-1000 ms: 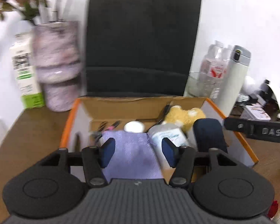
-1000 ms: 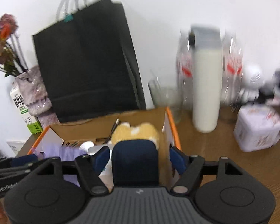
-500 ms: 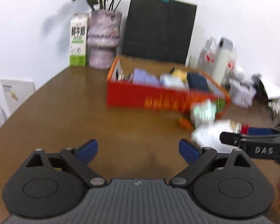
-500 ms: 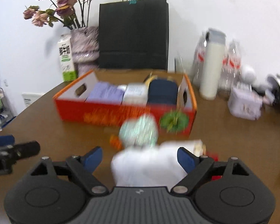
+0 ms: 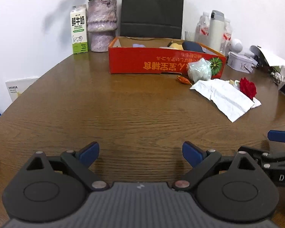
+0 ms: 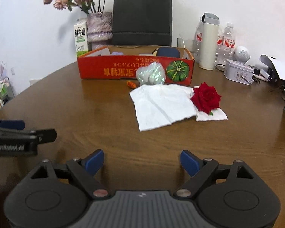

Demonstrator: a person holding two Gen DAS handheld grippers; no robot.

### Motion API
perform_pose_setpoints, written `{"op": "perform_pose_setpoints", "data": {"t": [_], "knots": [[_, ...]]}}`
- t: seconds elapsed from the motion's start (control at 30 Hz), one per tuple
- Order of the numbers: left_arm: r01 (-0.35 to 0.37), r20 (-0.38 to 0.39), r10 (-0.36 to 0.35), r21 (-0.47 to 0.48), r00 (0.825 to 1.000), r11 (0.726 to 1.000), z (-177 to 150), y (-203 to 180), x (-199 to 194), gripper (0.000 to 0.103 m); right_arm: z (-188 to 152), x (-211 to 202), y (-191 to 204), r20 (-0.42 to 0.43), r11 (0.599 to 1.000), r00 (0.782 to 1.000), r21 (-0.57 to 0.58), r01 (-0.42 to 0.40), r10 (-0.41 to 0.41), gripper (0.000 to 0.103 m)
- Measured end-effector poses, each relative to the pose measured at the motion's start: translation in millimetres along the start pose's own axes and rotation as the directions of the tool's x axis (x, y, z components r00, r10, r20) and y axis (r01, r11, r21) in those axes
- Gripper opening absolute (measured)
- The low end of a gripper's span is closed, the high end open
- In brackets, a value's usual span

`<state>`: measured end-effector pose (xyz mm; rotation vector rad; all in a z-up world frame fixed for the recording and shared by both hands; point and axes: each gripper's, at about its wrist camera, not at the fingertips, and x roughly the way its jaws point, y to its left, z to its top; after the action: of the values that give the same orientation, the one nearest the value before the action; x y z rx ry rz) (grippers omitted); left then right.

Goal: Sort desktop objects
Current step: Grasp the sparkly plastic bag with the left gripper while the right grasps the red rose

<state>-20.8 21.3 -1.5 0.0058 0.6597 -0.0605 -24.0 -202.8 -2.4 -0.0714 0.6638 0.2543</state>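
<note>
**Both grippers wide open and empty over the near table; loose items lie in front of the red box**

The red box (image 6: 123, 70) is seen toward the far edge of the table (image 5: 114, 114), its printed long side facing the cameras. Inside it, a dark blue object (image 6: 168, 52), a pale purple item (image 6: 117, 53) and something yellow (image 5: 175, 46) are partly visible above the rim; the rest of the contents cannot be made out.

Against the box's front wall, near its right end, a crumpled clear plastic bag (image 6: 150, 74) is seen. Just left of the bag a small orange item (image 6: 131, 84) lies on the table. A creased white paper towel (image 6: 161, 104) is spread in front of the bag, and a red rose (image 6: 206, 97) rests at the towel's right side, on a second white piece.

Left gripper (image 5: 140, 153): the blue fingertips are spread far apart, nothing held between them, bare wood below. Right gripper (image 6: 142, 160): likewise spread wide and empty, pointed toward the towel. Each gripper is caught at the side of the other's view.

Behind the box, along the far edge, a black paper bag (image 6: 141, 17), a purple vase (image 6: 99, 28) of dried flowers and a milk carton (image 6: 81, 37) are noted. To the right stand a white flask (image 6: 208, 41), water bottles (image 6: 226, 41) and a small tin (image 6: 238, 72).
</note>
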Motion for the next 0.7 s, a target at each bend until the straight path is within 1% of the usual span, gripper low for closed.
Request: {"op": "perform_pose_setpoints", "data": {"t": [0.1,0.23,0.43,0.5,0.63,0.7], "knots": [[0.006,0.001,-0.006,0.007,1.0,1.0,-1.3,0.1,0.5,0.097,-3.4,-4.3,0.1,0.01,1.0,1.0,-0.004,0.003,-0.003,0.088],[0.013,-0.024,-0.013,0.007,1.0,1.0,-1.1,-1.2,4.7,0.097,-2.8,-3.1,-1.0,0.005,1.0,1.0,0.008,0.002,-0.002,0.088],[0.021,-0.026,-0.022,-0.027,0.999,0.999,0.4,1.4,6.3,0.098,0.2,-1.2,-6.8,0.006,1.0,1.0,0.022,-0.006,0.006,0.088],[0.032,-0.024,-0.032,-0.018,0.999,0.999,2.7,-0.4,7.6,0.098,7.9,0.8,-11.9,-0.015,0.999,1.0,0.032,0.014,-0.014,0.088],[0.045,-0.009,-0.045,0.003,0.999,0.999,11.0,-9.5,15.5,0.098,29.4,0.4,-34.3,0.032,0.997,0.998,0.057,0.047,-0.049,0.088],[0.062,-0.013,-0.061,0.004,0.998,0.998,16.4,-13.5,22.0,0.098,40.8,8.6,-46.9,0.043,0.994,0.994,0.054,0.097,-0.099,0.088]]}}
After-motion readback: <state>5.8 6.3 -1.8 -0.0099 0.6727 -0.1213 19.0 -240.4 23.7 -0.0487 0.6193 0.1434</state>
